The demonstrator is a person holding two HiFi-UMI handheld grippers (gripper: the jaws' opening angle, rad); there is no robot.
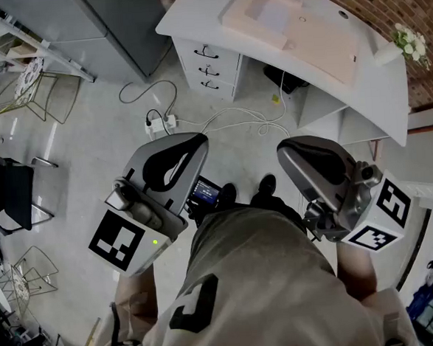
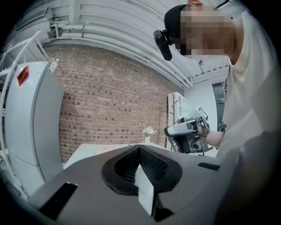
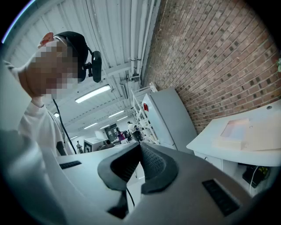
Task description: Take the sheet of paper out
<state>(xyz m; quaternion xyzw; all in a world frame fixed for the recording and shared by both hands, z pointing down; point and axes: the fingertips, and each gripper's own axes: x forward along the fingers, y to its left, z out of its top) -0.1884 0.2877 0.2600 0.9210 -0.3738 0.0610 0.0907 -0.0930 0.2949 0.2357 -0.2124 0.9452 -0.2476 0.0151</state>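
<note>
Left tongs (image 2: 139, 148) pressed together, nothing between. Right tongs (image 3: 140, 147) also closed, empty. Both held at person's waist over grey floor (image 1: 88, 140). Whitish rectangular paper sheet (image 1: 272, 13) lies on flat pale-pink folder (image 1: 326, 46) atop white desk (image 1: 191, 19), well apart from both tongs.

White desk (image 1: 191, 19), pink folder (image 1: 299, 26), flower vase (image 1: 387, 51)

Grey two-jaw left gripper with black pads (image 1: 173, 163), jaws pressed together on nothing, held before the torso, matching grey right gripper (image 1: 313, 163) alongside but apart, jaws likewise closed and empty, both pointing forward.
</note>
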